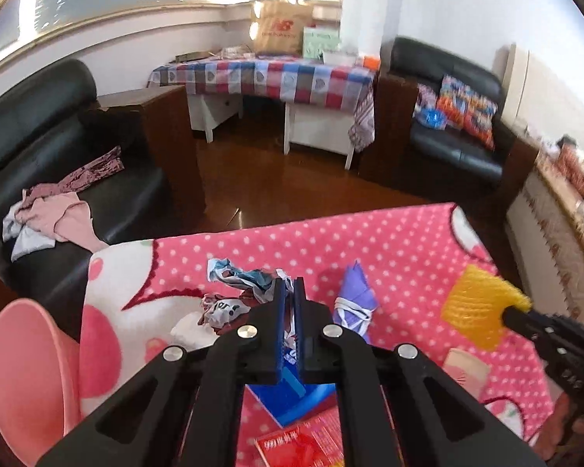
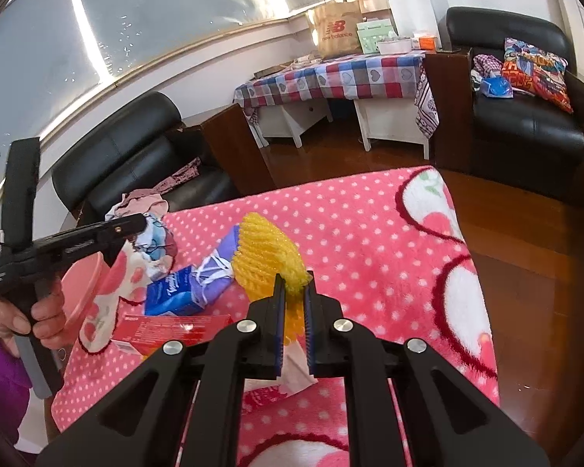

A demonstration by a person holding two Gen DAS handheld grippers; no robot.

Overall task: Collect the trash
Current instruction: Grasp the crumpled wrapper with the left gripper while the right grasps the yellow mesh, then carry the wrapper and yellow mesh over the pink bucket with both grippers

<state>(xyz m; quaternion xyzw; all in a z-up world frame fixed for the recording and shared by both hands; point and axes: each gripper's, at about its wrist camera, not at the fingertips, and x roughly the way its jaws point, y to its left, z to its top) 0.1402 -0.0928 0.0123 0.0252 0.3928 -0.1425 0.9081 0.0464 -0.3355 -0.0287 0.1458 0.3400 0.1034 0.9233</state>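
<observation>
pink bin [image 1: 23,369] sits left of your left gripper [image 1: 289,288], clamped on crumpled paper [image 1: 249,284]; right gripper [image 2: 292,286] pinches yellow foam net [image 2: 262,258].

Black leather armchairs [image 1: 447,124], checked-cloth table [image 1: 268,74], glossy brown floor [image 1: 276,183], sunlit windows [image 2: 144,11].

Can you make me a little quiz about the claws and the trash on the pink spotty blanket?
1. True or false: the right claw is shut on the yellow foam net.
2. What does the left claw pinch? A) red box B) crumpled wrapper C) purple packet
3. Fill in: the pink bin stands at the blanket's ____ edge in the left claw's view.

Key:
1. True.
2. B, the crumpled wrapper; the red box and purple packet lie on the blanket.
3. Left; pink bin.
</observation>
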